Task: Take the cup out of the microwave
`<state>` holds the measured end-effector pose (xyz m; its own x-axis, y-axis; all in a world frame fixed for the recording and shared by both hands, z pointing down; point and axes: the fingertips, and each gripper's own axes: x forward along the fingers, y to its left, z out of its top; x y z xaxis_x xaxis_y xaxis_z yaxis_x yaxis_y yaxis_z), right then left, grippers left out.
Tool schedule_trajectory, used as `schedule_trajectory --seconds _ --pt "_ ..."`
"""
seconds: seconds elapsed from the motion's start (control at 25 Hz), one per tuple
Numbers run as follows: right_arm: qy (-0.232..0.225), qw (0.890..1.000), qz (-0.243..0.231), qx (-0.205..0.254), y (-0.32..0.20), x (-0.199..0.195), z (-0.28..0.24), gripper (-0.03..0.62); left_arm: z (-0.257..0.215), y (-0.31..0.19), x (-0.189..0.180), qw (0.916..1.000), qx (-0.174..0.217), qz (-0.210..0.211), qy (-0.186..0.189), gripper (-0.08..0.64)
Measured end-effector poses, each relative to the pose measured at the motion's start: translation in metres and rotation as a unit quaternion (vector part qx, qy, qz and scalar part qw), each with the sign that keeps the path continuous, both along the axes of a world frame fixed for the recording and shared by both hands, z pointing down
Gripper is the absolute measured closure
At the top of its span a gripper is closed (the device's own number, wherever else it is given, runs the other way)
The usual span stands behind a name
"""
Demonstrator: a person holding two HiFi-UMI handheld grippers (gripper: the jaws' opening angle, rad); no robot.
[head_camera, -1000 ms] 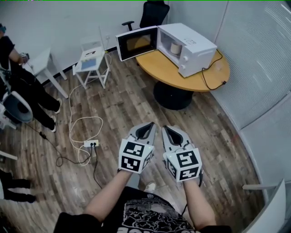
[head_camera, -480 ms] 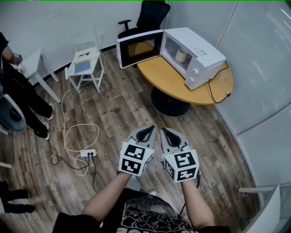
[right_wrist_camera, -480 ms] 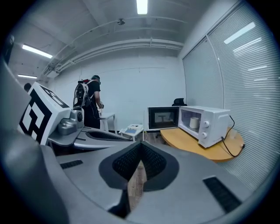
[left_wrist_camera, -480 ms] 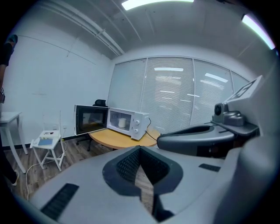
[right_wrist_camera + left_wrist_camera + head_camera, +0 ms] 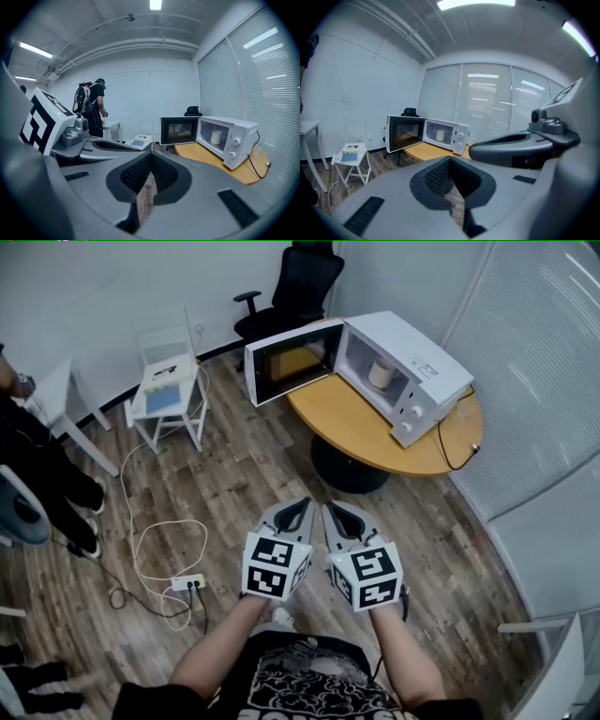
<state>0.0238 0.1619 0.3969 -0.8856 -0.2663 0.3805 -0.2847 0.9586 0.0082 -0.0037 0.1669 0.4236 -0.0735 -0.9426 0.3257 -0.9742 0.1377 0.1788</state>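
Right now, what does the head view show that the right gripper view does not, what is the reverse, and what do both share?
Only the head view: the power strip and the cable on the floor. Only the right gripper view: the ceiling light. Both: the open microwave with the cup inside, the table under it, and the chair behind.

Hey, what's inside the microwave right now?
One pale cup stands inside the open microwave. Its walls hide part of the cavity, and the cup's contents don't show.
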Motion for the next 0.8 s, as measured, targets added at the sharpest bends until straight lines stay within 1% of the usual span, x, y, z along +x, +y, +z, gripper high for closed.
schedule_trajectory --seconds 0.16,0.48,0.68,0.8 --pt "0.002 1.000 -0.004 0.003 -0.004 -0.027 0.001 0.577 0.000 -0.005 -0.025 1.0000 0.002 -0.003 0.002 0.551" --pt "0.004 1.000 -0.015 -0.003 -0.016 -0.060 0.010 0.577 0.004 -0.021 -0.060 0.9999 0.003 -0.014 0.001 0.551" --pt "-0.002 1.000 -0.022 -0.006 -0.043 -0.072 0.015 0.577 0.010 -0.045 -0.070 0.9998 -0.002 -0.020 -0.005 0.551" --pt "-0.007 1.000 -0.029 -0.008 -0.067 -0.081 0.018 0.577 0.013 -0.069 -0.079 0.9996 -0.006 -0.027 -0.011 0.551"
